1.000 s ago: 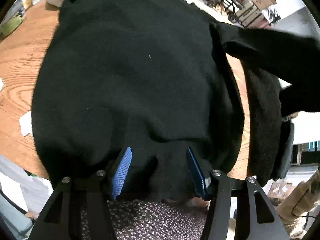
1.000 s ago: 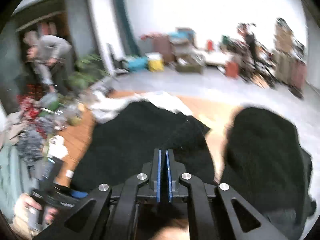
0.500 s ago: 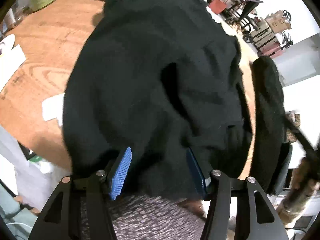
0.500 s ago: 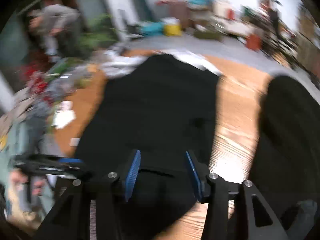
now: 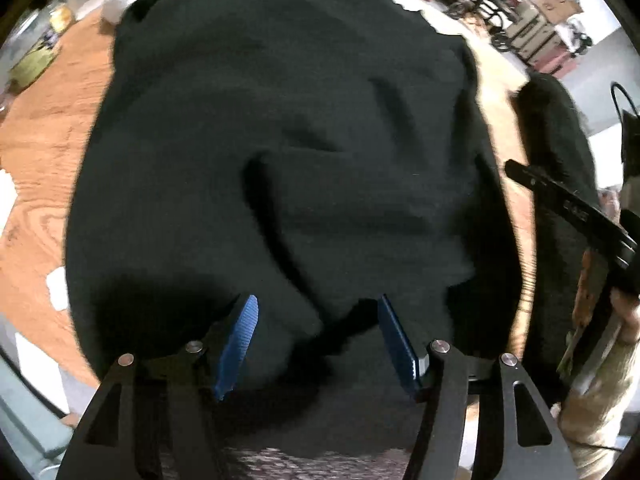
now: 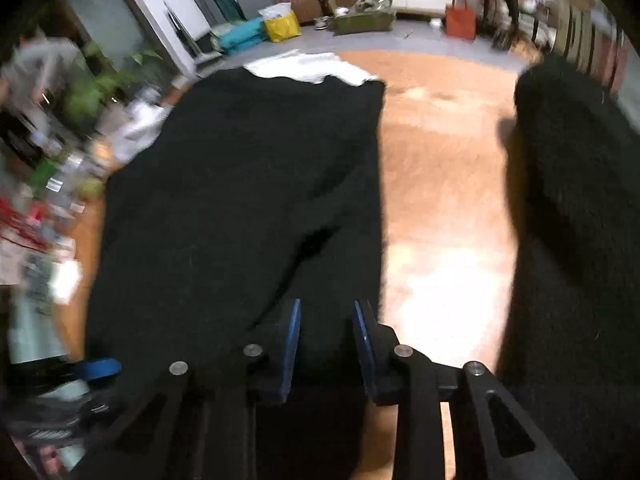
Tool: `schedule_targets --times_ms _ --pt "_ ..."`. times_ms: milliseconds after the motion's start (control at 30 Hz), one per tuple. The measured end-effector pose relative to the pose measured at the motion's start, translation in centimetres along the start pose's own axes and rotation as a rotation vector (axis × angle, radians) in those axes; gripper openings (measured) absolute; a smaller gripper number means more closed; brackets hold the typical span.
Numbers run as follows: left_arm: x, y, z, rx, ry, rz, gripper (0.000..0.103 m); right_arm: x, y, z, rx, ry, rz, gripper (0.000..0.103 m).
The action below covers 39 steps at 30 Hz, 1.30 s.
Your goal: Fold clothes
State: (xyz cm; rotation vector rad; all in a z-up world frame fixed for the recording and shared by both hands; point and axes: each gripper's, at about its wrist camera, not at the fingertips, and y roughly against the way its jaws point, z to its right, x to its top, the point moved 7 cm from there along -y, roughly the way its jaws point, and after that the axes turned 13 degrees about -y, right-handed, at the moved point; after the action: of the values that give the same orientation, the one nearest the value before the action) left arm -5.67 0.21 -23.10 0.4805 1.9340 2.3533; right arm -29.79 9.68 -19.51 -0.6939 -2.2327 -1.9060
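Over the black sweater [image 5: 280,160] on the desk [image 5: 36,152], the left tool [image 5: 316,344] was spreading, nothing pinched; the right tool [image 6: 326,344] was narrowing over its edge, pads not yet pressing.

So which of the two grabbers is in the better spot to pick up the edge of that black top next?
Probably the right gripper: its closing jaws already straddle the near right edge of the black garment, beside bare wooden table. The left gripper is opening over bunched cloth mid-hem.

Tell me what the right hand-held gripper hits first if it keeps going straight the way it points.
Most likely the black garment: its right hem lies between the closing jaws of the right hand-held gripper. The bare wooden table starts just to the right, and depth is unclear.
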Motion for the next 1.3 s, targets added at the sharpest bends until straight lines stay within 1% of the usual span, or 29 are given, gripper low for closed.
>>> schedule_targets --times_ms 33,67,133,200,267,333,367,400,433,467,500,533,633,667,700,733,767,800,867,933,1033,1067,1100,1167,1233,1267,1300 --pt "-0.2 0.0 -0.9 0.020 0.006 -0.004 0.064 0.3 -0.8 -0.3 -0.082 0.062 0.016 0.032" --pt "-0.3 0.1 -1.8 0.051 0.009 -0.011 0.064 0.5 -1.3 -0.6 -0.140 0.118 0.027 0.033" --pt "-0.6 0.1 -3.6 0.104 0.017 -0.031 0.064 0.4 -1.8 -1.2 -0.170 0.206 0.026 0.041" --pt "-0.9 0.0 -5.4 0.147 0.028 -0.057 0.064 0.5 -2.5 -2.1 -0.169 0.261 0.008 0.041" --pt "-1.1 -0.3 -6.3 0.124 0.034 -0.085 0.064 0.8 -3.3 -2.9 -0.196 0.310 0.008 0.041" --pt "-1.2 -0.7 -6.4 0.116 0.020 -0.106 0.064 1.1 -4.3 -3.6 -0.235 0.356 0.014 0.040" --pt "-1.2 -0.9 -6.3 0.122 0.011 -0.110 0.064 1.4 -4.9 -3.8 -0.275 0.380 0.028 0.030" --pt "-1.4 -1.2 -6.3 0.128 -0.002 -0.118 0.064 1.9 -5.4 -3.8 -0.315 0.391 0.050 0.024" --pt "-1.6 -1.7 -6.3 0.130 -0.015 -0.130 0.064 2.3 -5.6 -3.6 -0.329 0.381 0.065 0.014" --pt "-1.8 -2.1 -6.3 0.128 -0.021 -0.139 0.066 2.8 -5.5 -3.1 -0.333 0.352 0.078 0.008" --pt "-1.8 -2.2 -6.3 0.128 -0.030 -0.129 0.070 3.4 -5.2 -2.1 -0.319 0.295 0.084 0.008" --pt "-1.8 -2.2 -6.2 0.127 -0.039 -0.118 0.071 4.0 -4.8 -0.9 -0.304 0.232 0.084 0.008" --pt "-1.7 -2.3 -6.2 0.114 -0.042 -0.113 0.075 5.4 -4.3 3.7 -0.263 0.029 0.050 0.009" --pt "-1.7 -2.3 -6.2 0.108 -0.046 -0.115 0.075 5.6 -4.4 5.3 -0.247 -0.047 0.034 0.012" --pt "-1.6 -2.4 -6.1 0.104 -0.052 -0.118 0.076 5.7 -4.5 7.0 -0.231 -0.123 0.017 0.019" --pt "-1.6 -2.4 -6.1 0.100 -0.058 -0.120 0.076 5.8 -4.6 8.4 -0.209 -0.194 0.000 0.036" --pt "-1.6 -2.4 -6.1 0.096 -0.061 -0.121 0.077 5.8 -4.5 9.2 -0.175 -0.238 -0.009 0.040" --pt "-1.6 -2.4 -6.1 0.091 -0.061 -0.121 0.077 5.9 -4.0 9.4 -0.157 -0.236 0.002 0.039" --pt "-1.5 -2.4 -6.2 0.076 -0.056 -0.117 0.078 6.4 -2.7 9.1 -0.188 -0.184 0.044 0.046" --pt "-1.4 -2.3 -6.4 0.061 -0.050 -0.112 0.079 6.9 -1.4 8.7 -0.224 -0.125 0.086 0.047" --pt "-1.2 -2.3 -6.5 0.039 -0.041 -0.104 0.080 7.3 0.4 7.3 -0.301 0.009 0.143 0.048" --pt "-1.2 -2.2 -6.7 0.029 -0.034 -0.105 0.080 7.2 0.5 6.7 -0.294 0.035 0.144 0.048" --pt "-1.2 -2.1 -6.8 0.020 -0.025 -0.106 0.080 6.8 0.2 5.9 -0.258 0.053 0.130 0.047" --pt "-1.0 -1.8 -7.0 -0.027 0.047 -0.102 0.076 6.0 -0.3 4.4 -0.189 0.084 0.098 0.044" --pt "-0.3 -0.5 -5.0 -0.060 0.004 -0.066 0.074 5.0 -1.1 3.3 -0.136 0.092 0.053 0.043" --pt "0.0 0.1 -4.0 -0.077 -0.018 -0.047 0.074 4.6 -1.5 2.8 -0.110 0.097 0.031 0.040" --pt "0.3 0.7 -2.9 -0.052 -0.067 -0.030 0.074 4.1 -1.9 2.2 -0.094 0.106 0.007 0.038"
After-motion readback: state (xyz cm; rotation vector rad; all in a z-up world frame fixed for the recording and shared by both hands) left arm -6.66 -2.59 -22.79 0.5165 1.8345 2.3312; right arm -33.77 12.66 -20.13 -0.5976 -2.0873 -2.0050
